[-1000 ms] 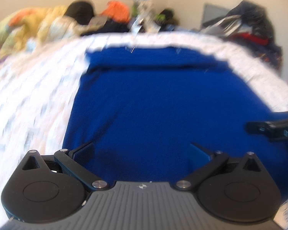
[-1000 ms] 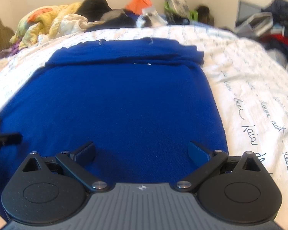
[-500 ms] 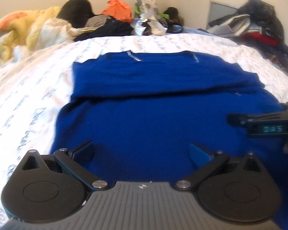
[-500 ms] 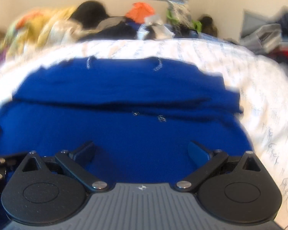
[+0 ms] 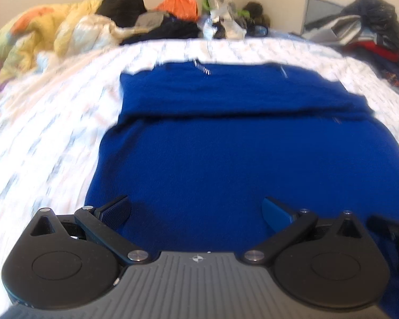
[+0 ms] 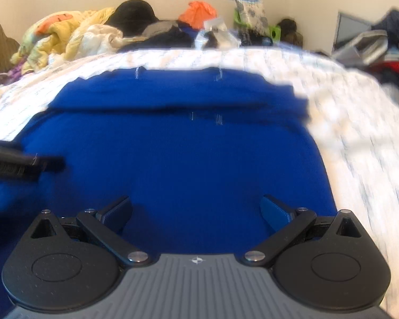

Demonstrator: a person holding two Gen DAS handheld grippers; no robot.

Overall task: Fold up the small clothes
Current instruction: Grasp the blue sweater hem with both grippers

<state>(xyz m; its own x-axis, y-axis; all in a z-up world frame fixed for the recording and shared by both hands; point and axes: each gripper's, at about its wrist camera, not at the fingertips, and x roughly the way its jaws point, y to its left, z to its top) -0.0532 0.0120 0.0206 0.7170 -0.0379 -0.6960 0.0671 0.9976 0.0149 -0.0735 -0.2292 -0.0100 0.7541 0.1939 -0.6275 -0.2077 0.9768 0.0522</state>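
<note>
A blue garment (image 5: 239, 154) lies flat on the white printed bedsheet (image 5: 48, 122), its far part folded over into a band (image 5: 226, 90). It also shows in the right wrist view (image 6: 178, 159), with the folded band (image 6: 173, 93) at the far end. My left gripper (image 5: 196, 210) is open and empty over the garment's near left part. My right gripper (image 6: 196, 208) is open and empty over the garment's near right part. The left gripper's blurred black body (image 6: 18, 162) shows at the left edge of the right wrist view.
A yellow quilt (image 6: 66, 37), dark clothes (image 6: 157, 37) and an orange bag (image 6: 196, 13) are heaped at the bed's far end. More clothes (image 6: 385, 50) are piled at the right. White sheet (image 6: 359, 122) flanks the garment on both sides.
Both grippers have shifted over the garment, staying open and empty. The views are blurred by motion. The garment has not changed shape.
</note>
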